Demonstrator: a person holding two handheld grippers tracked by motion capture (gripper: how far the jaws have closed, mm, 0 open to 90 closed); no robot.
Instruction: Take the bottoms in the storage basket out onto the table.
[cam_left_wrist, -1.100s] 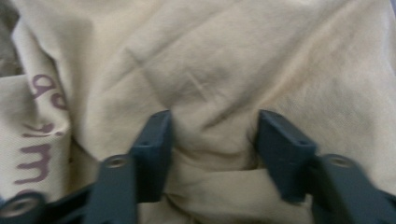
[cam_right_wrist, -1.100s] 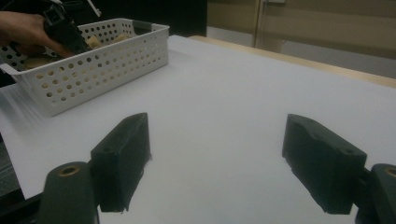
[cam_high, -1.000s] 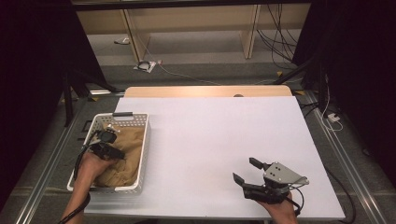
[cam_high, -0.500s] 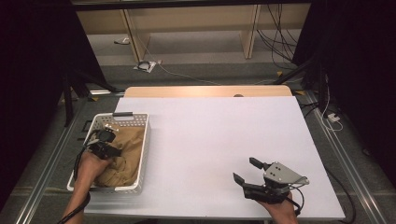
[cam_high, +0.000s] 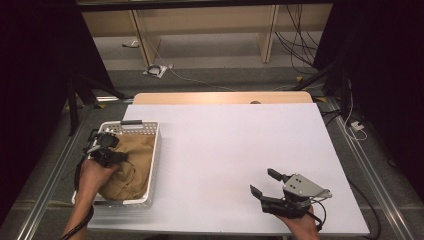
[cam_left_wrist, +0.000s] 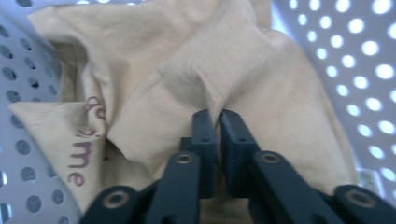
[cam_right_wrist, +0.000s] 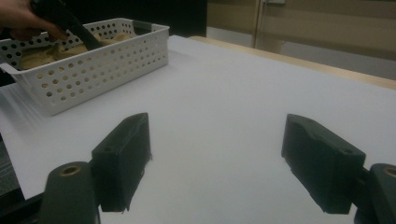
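Observation:
A tan cloth with reddish lettering lies crumpled in a white perforated basket at the table's left. My left gripper reaches into the basket from the near side. In the left gripper view its jaws have just closed and then eased a touch, and they pinch a raised fold of the cloth. My right gripper rests low over the white table near the front right. It is open, and nothing lies between its fingers.
The white tabletop stretches between the basket and the right gripper, with a wooden strip along its far edge. In the right gripper view the basket stands far off at the left. Cables lie on the floor beyond the table.
The left gripper has shut on a fold of the cloth and lifted slightly, and the cloth bunches up under it. The right gripper has not moved.

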